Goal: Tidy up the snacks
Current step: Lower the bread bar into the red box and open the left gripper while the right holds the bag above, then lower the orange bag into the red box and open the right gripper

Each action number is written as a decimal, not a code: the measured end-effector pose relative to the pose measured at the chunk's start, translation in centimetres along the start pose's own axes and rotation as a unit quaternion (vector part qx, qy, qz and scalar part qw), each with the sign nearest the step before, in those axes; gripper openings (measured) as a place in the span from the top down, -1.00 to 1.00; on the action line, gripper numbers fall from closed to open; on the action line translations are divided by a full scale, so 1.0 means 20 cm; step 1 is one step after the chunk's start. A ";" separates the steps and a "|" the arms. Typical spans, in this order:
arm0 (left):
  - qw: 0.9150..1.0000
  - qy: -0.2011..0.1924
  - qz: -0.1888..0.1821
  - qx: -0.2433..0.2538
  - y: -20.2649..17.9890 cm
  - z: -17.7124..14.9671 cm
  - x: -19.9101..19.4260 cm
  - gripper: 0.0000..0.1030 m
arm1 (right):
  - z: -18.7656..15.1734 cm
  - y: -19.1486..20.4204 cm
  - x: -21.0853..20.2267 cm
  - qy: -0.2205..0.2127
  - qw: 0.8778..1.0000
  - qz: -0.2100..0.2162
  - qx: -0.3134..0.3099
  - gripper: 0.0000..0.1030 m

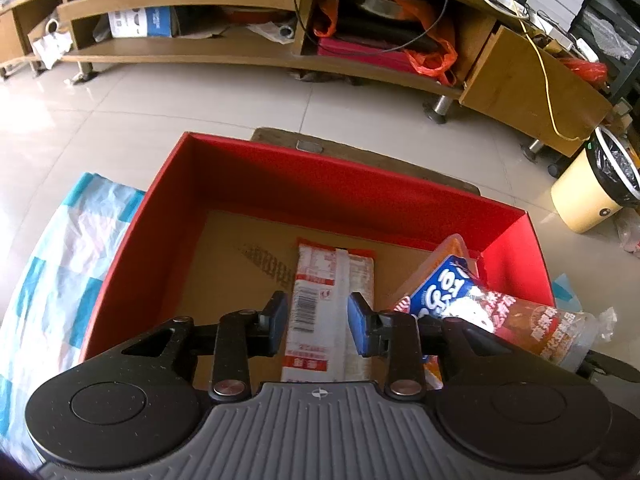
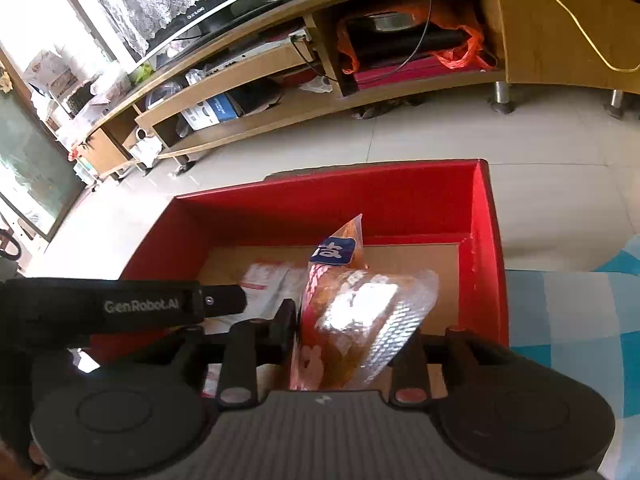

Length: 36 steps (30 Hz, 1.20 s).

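A red box with a cardboard floor stands on a low table. A white and red snack packet lies flat on its floor. My left gripper is open above that packet, a finger on each side, holding nothing. My right gripper is shut on a clear orange snack bag with a blue label and holds it over the box. That bag also shows at the right in the left wrist view. The white packet lies under it.
A blue and white checked cloth lies left of the box and shows at the right in the right wrist view. A long wooden TV stand stands beyond on the tiled floor. A cream waste bin stands at the right.
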State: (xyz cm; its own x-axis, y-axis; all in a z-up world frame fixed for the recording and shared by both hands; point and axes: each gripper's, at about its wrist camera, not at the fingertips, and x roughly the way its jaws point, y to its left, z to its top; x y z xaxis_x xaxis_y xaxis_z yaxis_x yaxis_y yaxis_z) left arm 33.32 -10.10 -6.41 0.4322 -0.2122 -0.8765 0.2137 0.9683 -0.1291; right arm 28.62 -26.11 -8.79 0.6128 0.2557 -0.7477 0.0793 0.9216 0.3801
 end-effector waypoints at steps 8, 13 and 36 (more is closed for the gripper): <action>1.000 -0.010 0.007 -0.002 0.01 0.01 -0.05 0.05 | 0.02 0.03 -0.02 -0.013 0.999 -0.025 -0.019 0.17; 1.000 -0.018 0.005 -0.005 0.01 0.01 -0.13 -0.13 | 0.03 0.07 -0.08 -0.025 0.998 -0.049 -0.034 -0.12; 0.998 -0.034 0.042 -0.011 0.08 -0.19 -0.50 -0.38 | -0.01 0.18 -0.45 -0.062 0.996 -0.048 -0.052 -0.29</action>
State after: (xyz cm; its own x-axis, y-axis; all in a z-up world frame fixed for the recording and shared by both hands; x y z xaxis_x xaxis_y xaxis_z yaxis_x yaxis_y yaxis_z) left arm 26.02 -5.99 0.37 0.5062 -0.1374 -0.8514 0.1553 0.9856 -0.0667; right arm 23.16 -25.06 -0.80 0.6993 0.1337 -0.7023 0.0638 0.9668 0.2476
